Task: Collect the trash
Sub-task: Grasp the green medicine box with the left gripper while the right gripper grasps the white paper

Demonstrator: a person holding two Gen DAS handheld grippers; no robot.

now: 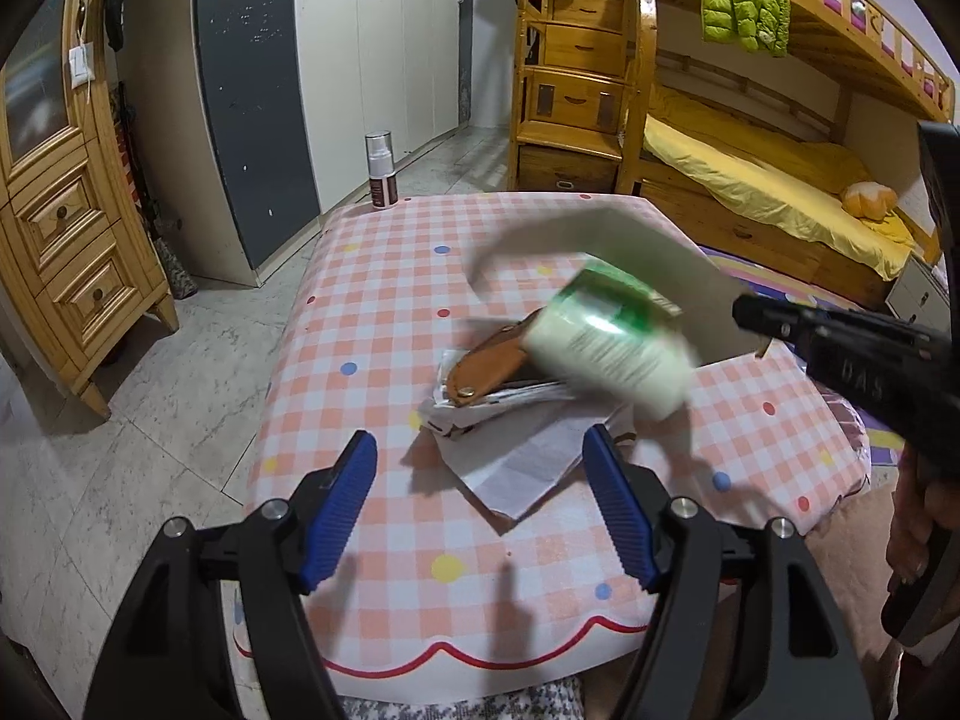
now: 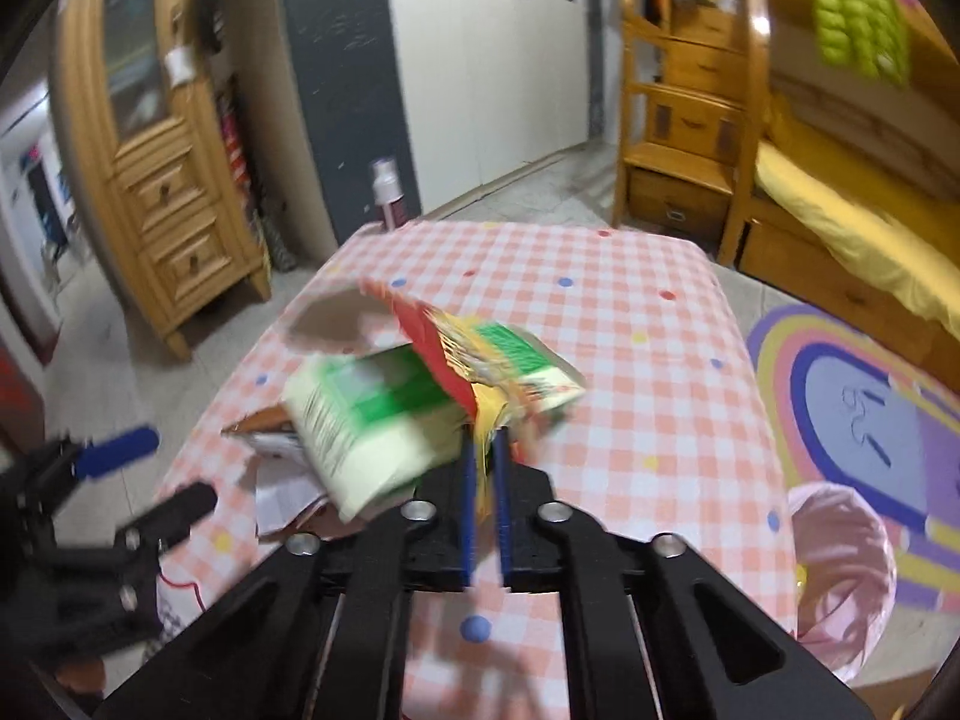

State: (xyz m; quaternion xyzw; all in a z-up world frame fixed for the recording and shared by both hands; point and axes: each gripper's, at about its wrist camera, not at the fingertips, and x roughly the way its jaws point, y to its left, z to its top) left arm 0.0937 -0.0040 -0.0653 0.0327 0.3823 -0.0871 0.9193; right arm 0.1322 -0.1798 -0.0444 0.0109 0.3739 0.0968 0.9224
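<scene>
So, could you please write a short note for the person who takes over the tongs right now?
Right tongs: shut on a green and white wrapper, lifted above the table.
Left tongs: open, holding nothing, low over the near table edge.
On the table: crumpled papers with a brown leather pouch on top, and a spray bottle at the far corner.
Pink-lined bin stands on the floor right of the table.
Left: drop the wrapper in the bin, then collect the papers.

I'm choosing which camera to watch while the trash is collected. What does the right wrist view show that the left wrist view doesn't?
Only the right wrist view shows the pink-lined bin beside the table and the right hand-held gripper shut on a red and yellow wrapper. Only the left wrist view shows the brown leather case clearly. Both show the green and white carton, the spray bottle and the open left hand-held gripper.
</scene>
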